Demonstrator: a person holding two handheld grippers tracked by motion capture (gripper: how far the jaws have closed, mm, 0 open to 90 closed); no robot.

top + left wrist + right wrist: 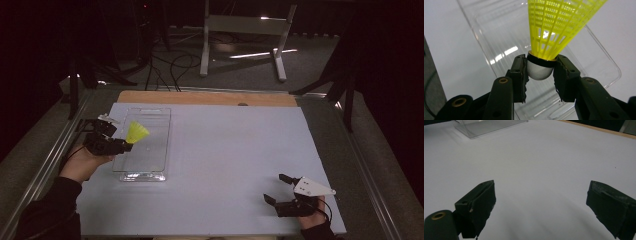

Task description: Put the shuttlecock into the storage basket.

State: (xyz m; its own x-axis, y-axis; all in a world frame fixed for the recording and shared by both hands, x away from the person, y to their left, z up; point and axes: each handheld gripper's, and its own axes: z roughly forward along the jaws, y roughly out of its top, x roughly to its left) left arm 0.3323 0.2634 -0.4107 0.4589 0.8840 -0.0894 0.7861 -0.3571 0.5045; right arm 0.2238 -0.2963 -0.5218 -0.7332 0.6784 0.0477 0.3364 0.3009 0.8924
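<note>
yellow lattice-skirted shuttlecock (554,30) with silver-grey cap and black band, clear ribbed plastic tray (150,150), black tongs (540,80), pale grey table (225,165) with wooden far edge

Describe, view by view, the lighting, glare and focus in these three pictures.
High view: dim surroundings, a bright streak on the floor behind, the white table evenly lit. Left gripper view: glare streaks on the clear tray; the yellow shuttlecock is sharp between the left tongs. Right gripper view: the open right tongs look slightly soft.
</note>
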